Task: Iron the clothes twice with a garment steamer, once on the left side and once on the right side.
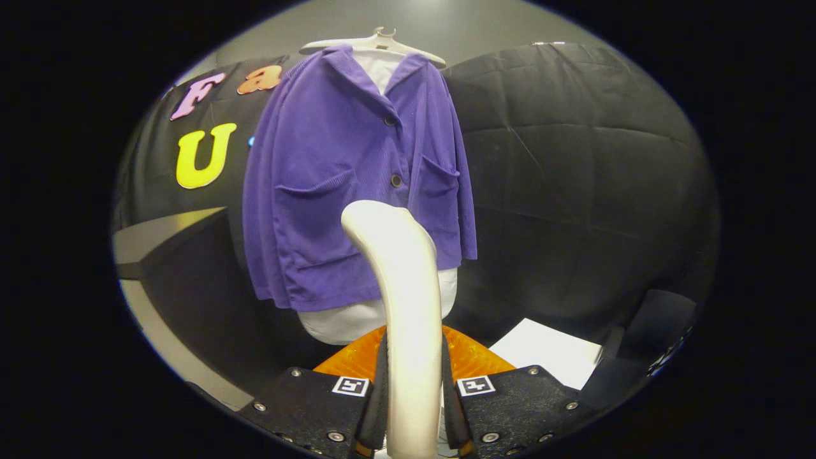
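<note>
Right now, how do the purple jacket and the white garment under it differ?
The purple jacket is the outer layer, with buttons and pockets; the white shirt shows at collar and hem. The shirt hangs lower than the jacket. Both hang on one hanger, beyond the steamer the gripper holds.

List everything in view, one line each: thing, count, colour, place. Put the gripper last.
Jacket: one, purple, buttoned, hanging beyond the fingers.
Undershirt: one, white, under the jacket, showing at collar and hem.
Hanger: one, pale, carrying both garments.
Garment steamer: one, cream-white, rising between the fingers, head curving toward the jacket.
Orange object: one, behind the steamer's handle; cannot tell what it is.
White sheet: one, beside the orange object.
Dark ledge: one, beside the jacket.
Gripper: one, both fingers pressed on the steamer's handle.
</note>
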